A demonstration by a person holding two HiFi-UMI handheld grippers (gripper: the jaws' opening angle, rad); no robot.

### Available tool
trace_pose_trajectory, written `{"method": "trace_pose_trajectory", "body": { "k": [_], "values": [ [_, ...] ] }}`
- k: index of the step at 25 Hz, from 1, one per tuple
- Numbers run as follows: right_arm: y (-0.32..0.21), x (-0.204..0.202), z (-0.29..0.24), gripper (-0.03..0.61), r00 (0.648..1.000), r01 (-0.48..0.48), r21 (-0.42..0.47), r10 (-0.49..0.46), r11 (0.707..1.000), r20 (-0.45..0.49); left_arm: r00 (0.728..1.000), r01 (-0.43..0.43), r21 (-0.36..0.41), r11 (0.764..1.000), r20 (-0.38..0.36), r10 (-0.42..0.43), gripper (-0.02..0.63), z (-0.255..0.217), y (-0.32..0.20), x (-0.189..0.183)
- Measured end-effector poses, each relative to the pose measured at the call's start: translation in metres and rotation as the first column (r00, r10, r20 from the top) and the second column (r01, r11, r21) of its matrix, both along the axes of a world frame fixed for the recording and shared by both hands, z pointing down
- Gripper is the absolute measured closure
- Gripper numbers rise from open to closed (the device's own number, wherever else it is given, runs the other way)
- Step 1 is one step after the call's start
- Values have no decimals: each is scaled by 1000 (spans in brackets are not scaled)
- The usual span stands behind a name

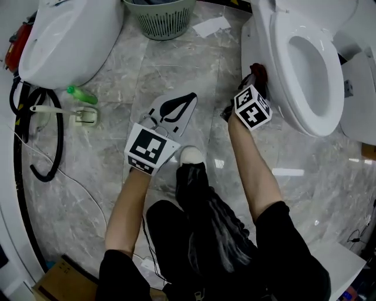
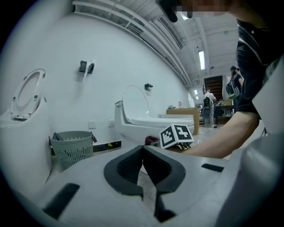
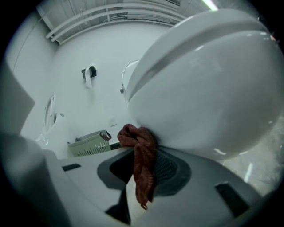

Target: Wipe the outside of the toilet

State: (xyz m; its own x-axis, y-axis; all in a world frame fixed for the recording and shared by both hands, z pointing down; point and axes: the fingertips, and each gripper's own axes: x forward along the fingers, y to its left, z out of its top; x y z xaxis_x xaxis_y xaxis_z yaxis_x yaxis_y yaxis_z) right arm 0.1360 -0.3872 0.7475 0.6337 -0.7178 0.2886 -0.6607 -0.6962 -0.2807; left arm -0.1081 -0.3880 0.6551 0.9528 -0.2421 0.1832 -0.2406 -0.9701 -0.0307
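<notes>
Glossy white toilet (image 3: pixel 208 88) bulges just ahead of the right tool (image 3: pixel 143 155), which is clamped on a reddish cloth (image 3: pixel 133 135) touching the bowl. Grey marbled floor (image 1: pixel 176 76) lies below. A green basket (image 1: pixel 160 17) stands beyond the left tool (image 2: pixel 143 153), whose jaws are together and empty.

No words, numbers or brand names can be read

The only printed marks are black-and-white square patterns, which are codes and not letters. One faces up on the left cube (image 1: pixel 151 148), behind the jaws of the left gripper (image 1: pixel 189 97). Two more sit on the right cube (image 1: pixel 252 107), behind the jaws of the right gripper (image 1: pixel 257 73). That same right cube (image 2: pixel 176 135) shows ahead and to the right of the left jaws, its squares sharp yet spelling nothing
</notes>
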Motion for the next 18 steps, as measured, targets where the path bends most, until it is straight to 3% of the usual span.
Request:
{"method": "trace_pose_trajectory", "body": {
  "k": [10,18],
  "values": [
    [100,-11,-3,480,997,78,-12,-78,997,26,998,-44,16,999,-38,45,612,-16,89,8],
    [165,-5,-17,483,969,245,-55,-245,968,3,997,-70,43,997,-23,71,612,-42,156,21]
  ]
}}
